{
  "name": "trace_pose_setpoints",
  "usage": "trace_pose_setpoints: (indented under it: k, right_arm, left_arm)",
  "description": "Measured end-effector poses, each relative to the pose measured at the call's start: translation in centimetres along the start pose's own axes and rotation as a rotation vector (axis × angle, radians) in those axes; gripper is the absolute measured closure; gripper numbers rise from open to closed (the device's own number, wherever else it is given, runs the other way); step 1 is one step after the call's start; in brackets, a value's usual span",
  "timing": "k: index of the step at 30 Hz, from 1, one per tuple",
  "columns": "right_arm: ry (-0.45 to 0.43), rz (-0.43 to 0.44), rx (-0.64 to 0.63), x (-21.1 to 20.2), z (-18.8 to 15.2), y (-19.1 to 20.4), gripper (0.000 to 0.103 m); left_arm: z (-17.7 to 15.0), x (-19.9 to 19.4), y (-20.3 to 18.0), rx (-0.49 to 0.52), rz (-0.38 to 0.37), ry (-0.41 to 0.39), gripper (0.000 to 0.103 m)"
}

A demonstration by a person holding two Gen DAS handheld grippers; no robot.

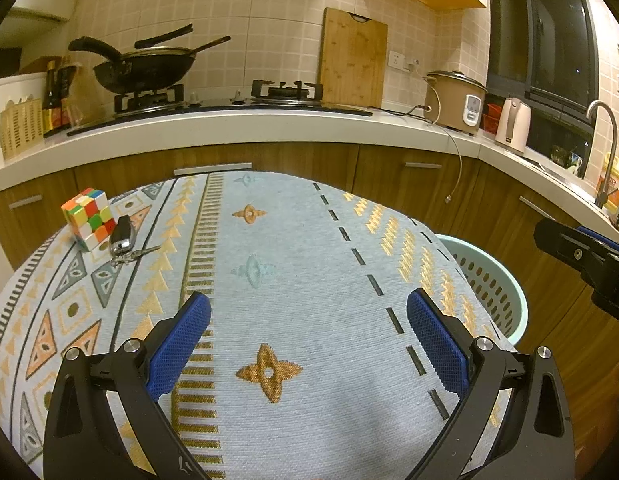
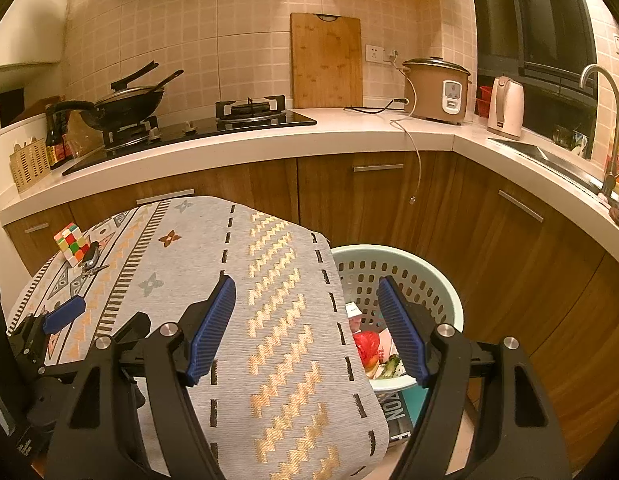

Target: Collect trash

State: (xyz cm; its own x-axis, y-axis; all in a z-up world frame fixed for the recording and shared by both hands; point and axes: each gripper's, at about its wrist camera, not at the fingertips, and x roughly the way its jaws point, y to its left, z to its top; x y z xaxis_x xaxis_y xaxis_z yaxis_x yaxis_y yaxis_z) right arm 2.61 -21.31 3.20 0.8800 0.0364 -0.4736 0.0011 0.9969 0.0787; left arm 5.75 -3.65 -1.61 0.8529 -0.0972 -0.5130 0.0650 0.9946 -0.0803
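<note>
A pale green perforated basket [image 2: 449,300] stands on the floor just right of the table; inside it lie a red wrapper [image 2: 367,346], a white packet [image 2: 354,312] and some green scraps [image 2: 391,366]. The same basket [image 1: 497,292] shows past the table's right edge in the left wrist view. My left gripper [image 1: 308,308] hovers open over the patterned tablecloth [image 1: 293,280] with nothing between its blue pads. My right gripper [image 2: 305,290] hangs open over the table's right edge, one finger above the basket, nothing in it. The left gripper's blue pad [image 2: 63,314] appears at the lower left.
A colour cube [image 1: 88,218] and a car key [image 1: 121,236] with keys lie at the table's far left. Behind runs a counter [image 1: 269,128] with a wok [image 1: 145,66], cutting board [image 1: 351,58], rice cooker [image 1: 455,102] and kettle [image 1: 511,126]. A book [image 2: 401,412] lies under the basket.
</note>
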Motion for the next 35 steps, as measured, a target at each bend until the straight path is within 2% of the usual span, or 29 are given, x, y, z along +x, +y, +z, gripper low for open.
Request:
trace_pose_setpoints:
  k: [26,31,35]
  right_arm:
    - [0.007,0.008,-0.003,0.10,-0.04,0.19,0.033]
    - [0.006,0.011,-0.006,0.09,-0.06,0.10,0.033]
    - [0.006,0.011,-0.006,0.11,-0.05,0.07,0.033]
  left_arm:
    - [0.00,-0.46,0.10,0.007,0.014,-0.025,0.008]
    - [0.00,0.14,-0.10,0.018,-0.010,0.040,0.007]
    - [-0.08,-0.09,-0.27,0.024,-0.009,0.026,0.008]
